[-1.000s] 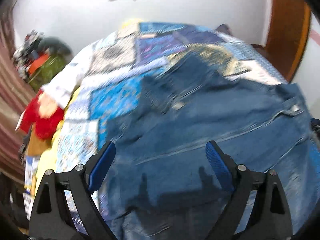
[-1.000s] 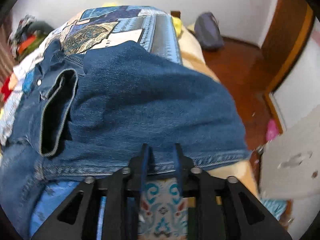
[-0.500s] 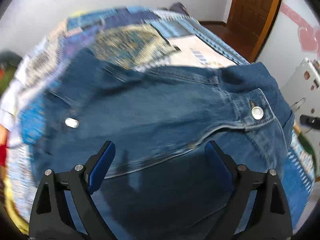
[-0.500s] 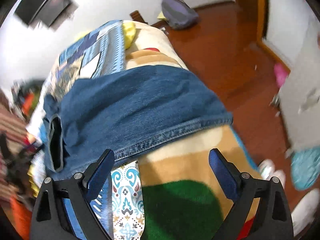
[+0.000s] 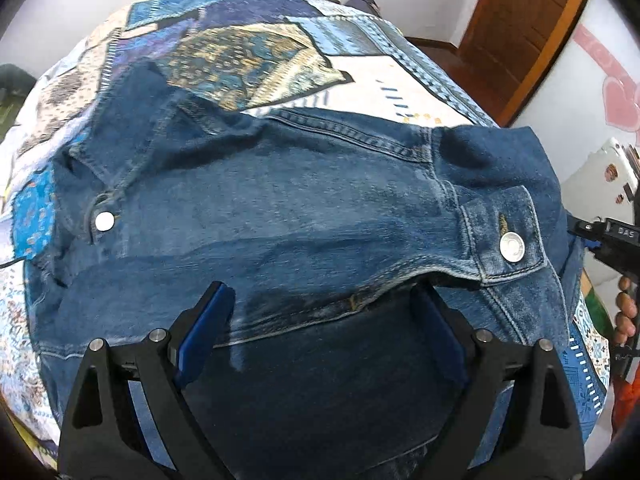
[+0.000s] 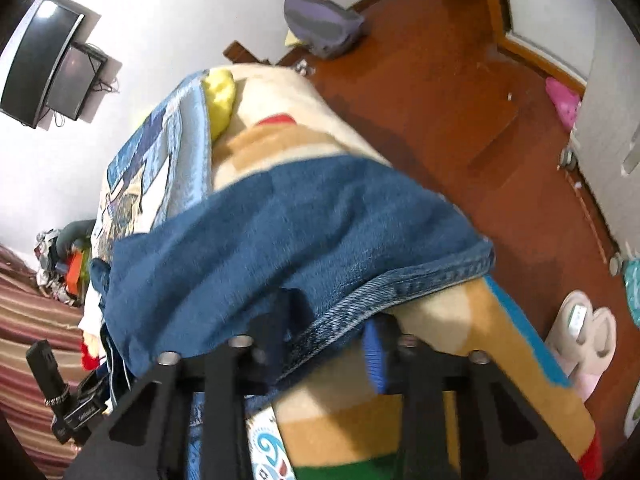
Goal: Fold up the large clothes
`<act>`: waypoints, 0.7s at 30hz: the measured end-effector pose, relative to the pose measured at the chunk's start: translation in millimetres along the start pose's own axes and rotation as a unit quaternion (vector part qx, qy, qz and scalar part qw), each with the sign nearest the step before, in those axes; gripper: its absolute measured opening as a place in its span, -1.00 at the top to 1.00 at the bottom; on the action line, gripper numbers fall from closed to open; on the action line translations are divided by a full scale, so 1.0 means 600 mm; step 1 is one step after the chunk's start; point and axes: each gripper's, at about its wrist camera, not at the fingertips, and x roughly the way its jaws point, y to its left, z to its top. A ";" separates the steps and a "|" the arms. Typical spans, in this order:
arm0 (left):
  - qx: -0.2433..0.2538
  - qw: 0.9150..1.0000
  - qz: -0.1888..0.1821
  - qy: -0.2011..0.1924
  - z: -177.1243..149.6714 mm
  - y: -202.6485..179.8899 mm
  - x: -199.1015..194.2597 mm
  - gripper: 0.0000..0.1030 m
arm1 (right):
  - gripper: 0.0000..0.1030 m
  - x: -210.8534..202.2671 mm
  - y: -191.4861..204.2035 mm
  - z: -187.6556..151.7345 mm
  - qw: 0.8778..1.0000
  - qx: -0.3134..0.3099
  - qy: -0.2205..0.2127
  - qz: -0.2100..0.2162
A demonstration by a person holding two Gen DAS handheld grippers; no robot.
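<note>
While the dark blue denim jacket (image 5: 304,216) lies spread over the patchwork quilt (image 5: 248,40) on the bed, the left gripper (image 5: 324,320) hangs just above its seamed panel, jaws wide apart with nothing between them. Two silver snap buttons (image 5: 511,246) show on the cloth. At the far right edge a hand (image 5: 626,312) grips the other tool.

From the right wrist, the right gripper (image 6: 326,332) has just been closing, its jaws now clamped on the jacket's stitched hem at the bed's edge, over a tan fleece blanket (image 6: 460,344). A red-brown wooden floor (image 6: 440,80) lies beyond.
</note>
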 end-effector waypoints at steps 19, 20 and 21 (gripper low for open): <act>0.004 0.979 0.112 -0.168 -0.075 0.110 -0.244 -0.79 | 0.81 -0.194 0.442 -0.076 0.942 -0.251 -0.118 0.188; -0.002 0.979 0.112 -0.171 -0.082 0.119 -0.251 -0.79 | 0.81 -0.172 0.467 -0.097 0.940 -0.263 -0.100 0.193; -0.012 0.979 0.110 -0.174 -0.092 0.135 -0.262 -0.79 | 0.81 -0.148 0.488 -0.118 0.939 -0.274 -0.080 0.194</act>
